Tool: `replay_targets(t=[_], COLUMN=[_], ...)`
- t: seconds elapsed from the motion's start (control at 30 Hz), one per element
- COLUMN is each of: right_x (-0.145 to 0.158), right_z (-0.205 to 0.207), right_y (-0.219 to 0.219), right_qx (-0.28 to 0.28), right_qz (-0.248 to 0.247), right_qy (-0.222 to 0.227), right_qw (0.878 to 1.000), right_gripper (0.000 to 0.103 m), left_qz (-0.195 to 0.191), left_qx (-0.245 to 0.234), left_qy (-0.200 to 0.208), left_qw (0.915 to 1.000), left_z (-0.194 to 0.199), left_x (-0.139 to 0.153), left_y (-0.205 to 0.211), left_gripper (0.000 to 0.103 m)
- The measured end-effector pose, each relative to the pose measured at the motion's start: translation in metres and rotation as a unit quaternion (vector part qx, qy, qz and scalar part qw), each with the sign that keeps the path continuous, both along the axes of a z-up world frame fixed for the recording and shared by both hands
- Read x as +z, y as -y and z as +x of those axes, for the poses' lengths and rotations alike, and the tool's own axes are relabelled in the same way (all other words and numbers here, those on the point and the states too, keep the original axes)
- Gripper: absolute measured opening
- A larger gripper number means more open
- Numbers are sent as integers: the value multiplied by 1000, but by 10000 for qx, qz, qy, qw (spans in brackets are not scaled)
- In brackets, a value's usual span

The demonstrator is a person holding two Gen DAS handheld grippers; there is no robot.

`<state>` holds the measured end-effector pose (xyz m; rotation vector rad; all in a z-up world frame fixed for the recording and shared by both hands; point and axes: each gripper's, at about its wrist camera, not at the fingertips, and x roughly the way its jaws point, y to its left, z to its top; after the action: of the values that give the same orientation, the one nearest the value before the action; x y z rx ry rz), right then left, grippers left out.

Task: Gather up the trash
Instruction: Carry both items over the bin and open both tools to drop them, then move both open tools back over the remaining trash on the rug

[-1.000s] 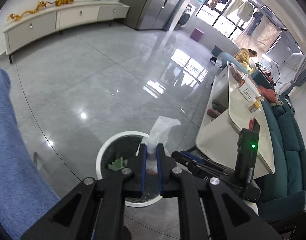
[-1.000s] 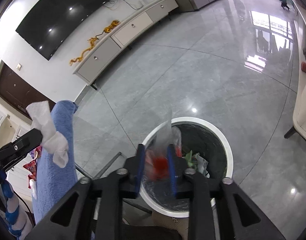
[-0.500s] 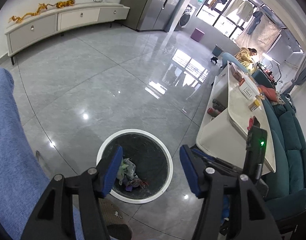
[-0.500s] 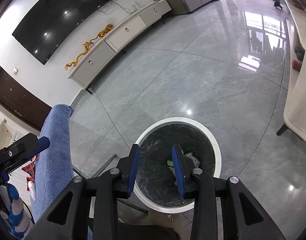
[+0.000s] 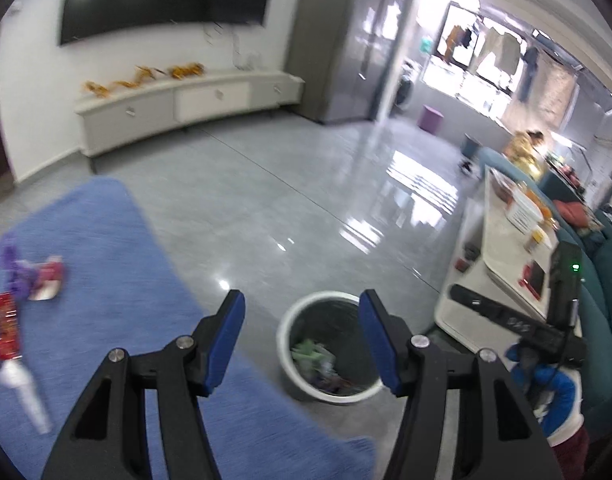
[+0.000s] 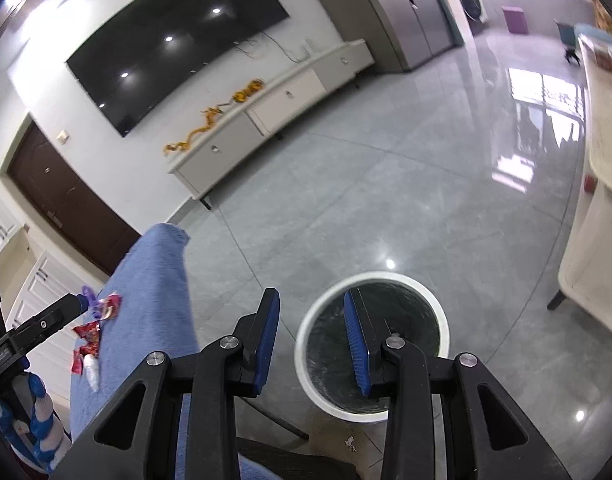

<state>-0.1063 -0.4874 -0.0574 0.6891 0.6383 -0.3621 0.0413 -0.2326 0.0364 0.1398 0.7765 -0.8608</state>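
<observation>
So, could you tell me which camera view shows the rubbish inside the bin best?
The left wrist view: the trash lies in plain sight inside the bin. In the right wrist view the right gripper's finger crosses the bin, and its dark inside shows no clear contents.

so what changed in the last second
Both let go: the left hand-held gripper dropped its white tissue and the right hand-held gripper its red wrapper into the trash bin, then both opened and swung up toward the blue table. The bin stayed put.
</observation>
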Motion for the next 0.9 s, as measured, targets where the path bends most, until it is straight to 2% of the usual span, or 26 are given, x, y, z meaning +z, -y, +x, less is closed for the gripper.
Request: replay_targets(t=[0.17, 0.37, 0.47, 0.57, 0.67, 0.73, 0.9], right_x=[29, 68, 92, 113, 134, 147, 184], right_z=[6, 12, 17, 23, 29, 33, 41], right_y=[-29, -66, -88, -109, -130, -143, -174], right_qx=[319, 679, 952, 1263, 1525, 1668, 2104], right_qz=[-218, -486, -642, -742, -840, -896, -1053], right_qy=[189, 470, 635, 819, 995, 1101, 1406], right_qw=[9991, 9954, 9914, 9858, 9797, 9757, 9617], right_gripper=[33, 33, 33, 33, 33, 33, 33], left_qz=[-205, -305, -370, -397, -303, -253, -445], left_qx=[654, 1539, 2026, 2523, 2823, 3102, 3708], left_qy=[121, 552, 842, 1138, 1387, 1563, 1821], left_qw=[9976, 9861, 9749, 9601, 9488, 9374, 9096], left_z=[9, 10, 10, 5, -3, -8, -19], left_x=[19, 51, 75, 100, 118, 130, 164], left_y=[-78, -182, -234, -289, -322, -346, -406], left_gripper=[58, 58, 58, 58, 58, 58, 58])
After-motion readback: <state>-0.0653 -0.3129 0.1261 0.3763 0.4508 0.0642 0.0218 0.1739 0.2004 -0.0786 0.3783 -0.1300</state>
